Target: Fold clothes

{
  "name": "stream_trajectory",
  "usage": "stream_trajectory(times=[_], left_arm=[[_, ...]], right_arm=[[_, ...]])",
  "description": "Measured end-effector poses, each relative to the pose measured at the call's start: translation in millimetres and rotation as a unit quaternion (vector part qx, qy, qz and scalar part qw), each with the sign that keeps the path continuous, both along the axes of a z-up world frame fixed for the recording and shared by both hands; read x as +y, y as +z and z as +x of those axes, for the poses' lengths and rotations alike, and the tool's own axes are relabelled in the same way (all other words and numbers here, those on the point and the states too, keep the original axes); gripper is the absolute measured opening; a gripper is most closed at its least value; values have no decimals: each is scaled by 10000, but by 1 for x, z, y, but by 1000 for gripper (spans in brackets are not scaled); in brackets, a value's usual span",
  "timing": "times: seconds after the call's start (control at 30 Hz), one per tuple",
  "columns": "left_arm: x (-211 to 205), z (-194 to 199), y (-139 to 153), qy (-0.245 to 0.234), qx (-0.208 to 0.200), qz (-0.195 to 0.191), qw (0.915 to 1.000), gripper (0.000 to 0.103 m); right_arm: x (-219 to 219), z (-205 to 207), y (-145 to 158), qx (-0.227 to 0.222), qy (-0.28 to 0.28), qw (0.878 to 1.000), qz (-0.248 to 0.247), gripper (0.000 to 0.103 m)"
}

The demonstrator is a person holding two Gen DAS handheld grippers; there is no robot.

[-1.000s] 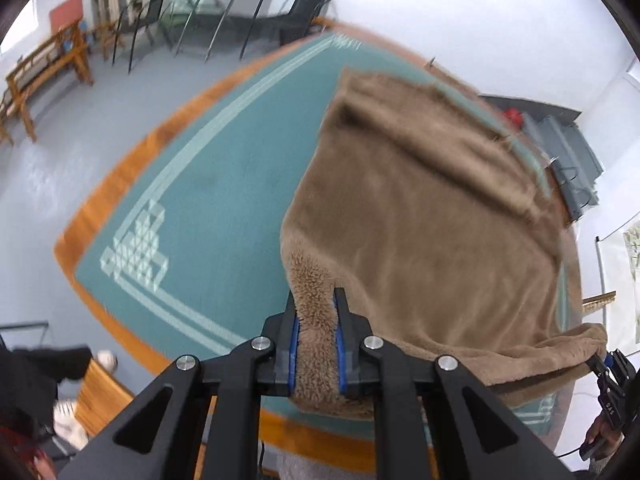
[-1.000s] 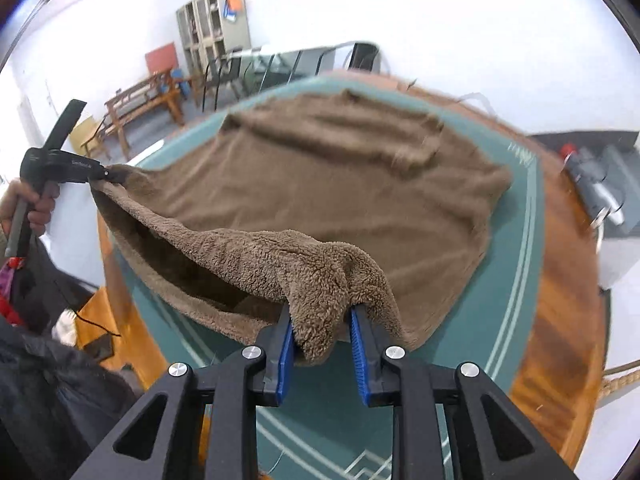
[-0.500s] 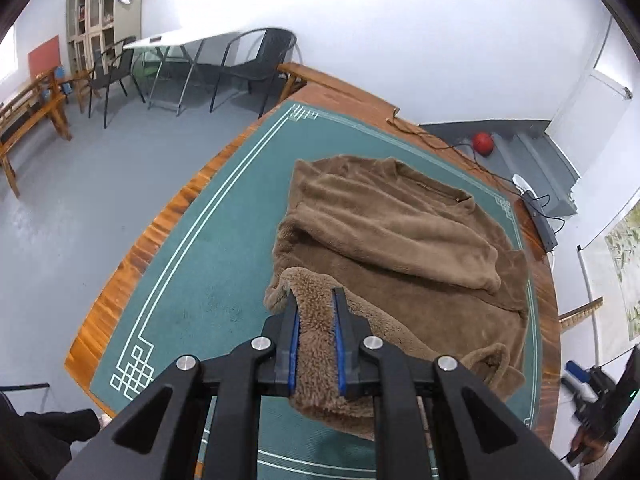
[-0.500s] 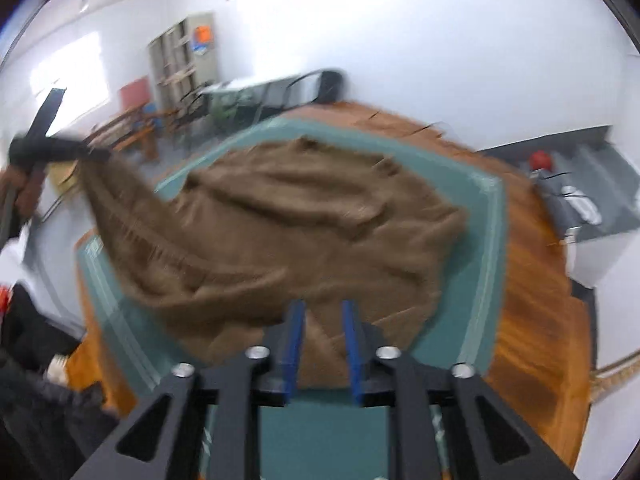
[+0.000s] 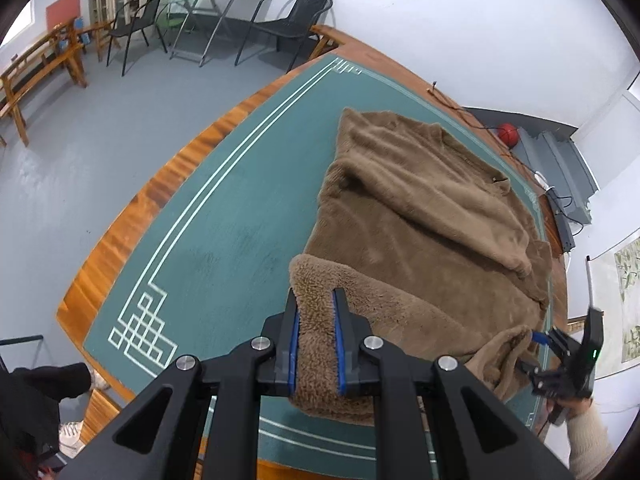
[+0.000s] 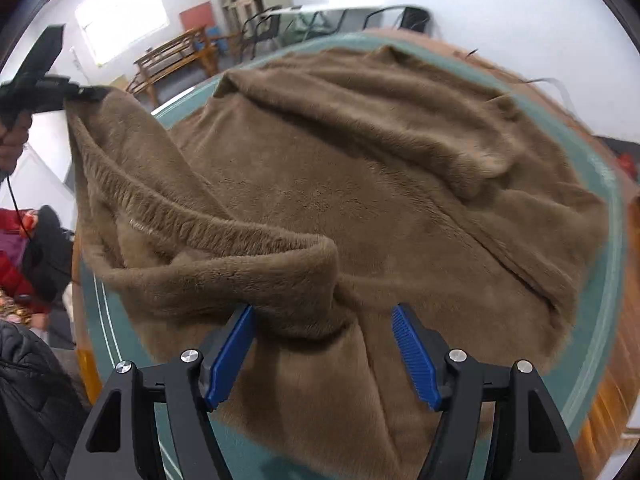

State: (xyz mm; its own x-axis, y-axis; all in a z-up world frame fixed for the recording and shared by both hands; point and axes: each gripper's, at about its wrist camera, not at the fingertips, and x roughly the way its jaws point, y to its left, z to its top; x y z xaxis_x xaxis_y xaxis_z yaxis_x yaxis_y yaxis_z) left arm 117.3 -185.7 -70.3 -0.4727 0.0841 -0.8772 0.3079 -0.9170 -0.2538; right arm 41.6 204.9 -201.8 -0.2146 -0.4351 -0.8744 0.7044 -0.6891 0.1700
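A brown fleece garment [image 5: 420, 220] lies on a table with a green felt top [image 5: 224, 232]; its near hem is folded up over its body. My left gripper [image 5: 316, 344] is shut on the hem's left corner and holds it above the table. My right gripper [image 6: 324, 344] is open, its blue pads wide apart around the hem's right corner, which rests loosely between them. In the left wrist view the right gripper [image 5: 536, 344] is at the lower right by the hem's other end. In the right wrist view the left gripper [image 6: 80, 92] holds the garment [image 6: 380, 184] up at the upper left.
The table has a wooden rim [image 5: 132, 220] and white line patterns. Black chairs [image 5: 288, 28], a white folding table and wooden benches [image 5: 36, 68] stand on the grey floor beyond. Cables and a red ball [image 5: 508, 134] lie past the far edge.
Both grippers carried the hem forward over the garment and lowered it. The right gripper, shut on the hem before, has opened. The left gripper stays shut.
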Motion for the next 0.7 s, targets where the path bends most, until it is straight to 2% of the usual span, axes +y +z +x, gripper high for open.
stream_trajectory(times=[0.1,0.17,0.2,0.27,0.33,0.57,0.67,0.7], left_arm=[[-5,5,-8,62,-119,35,9999,17],[-11,6,-13,164,-186,66,9997,18],[-13,6,-14,210,-204,70,9995,18],[-20,9,-18,367,-242,18,9990,18],[-28,13,-21,527,-280,24,9982,18],[-44,34,-36,811,-371,181,9959,18],[-52,52,-48,1016,-426,518,9926,31],[-53,58,-52,1060,-451,640,9913,40]], right_arm=[[-11,-14,-6,-603,306,9966,-478,72],[-22,-12,-8,-753,519,9936,-668,70],[-25,-9,-10,-689,511,9947,-570,51],[-26,-6,-13,-576,422,9967,-397,24],[-16,-5,-9,-605,218,9962,-591,16],[2,15,22,-188,-142,9965,-796,16],[-1,21,33,29,-133,9970,-766,16],[-1,23,36,79,-101,9971,-753,16]])
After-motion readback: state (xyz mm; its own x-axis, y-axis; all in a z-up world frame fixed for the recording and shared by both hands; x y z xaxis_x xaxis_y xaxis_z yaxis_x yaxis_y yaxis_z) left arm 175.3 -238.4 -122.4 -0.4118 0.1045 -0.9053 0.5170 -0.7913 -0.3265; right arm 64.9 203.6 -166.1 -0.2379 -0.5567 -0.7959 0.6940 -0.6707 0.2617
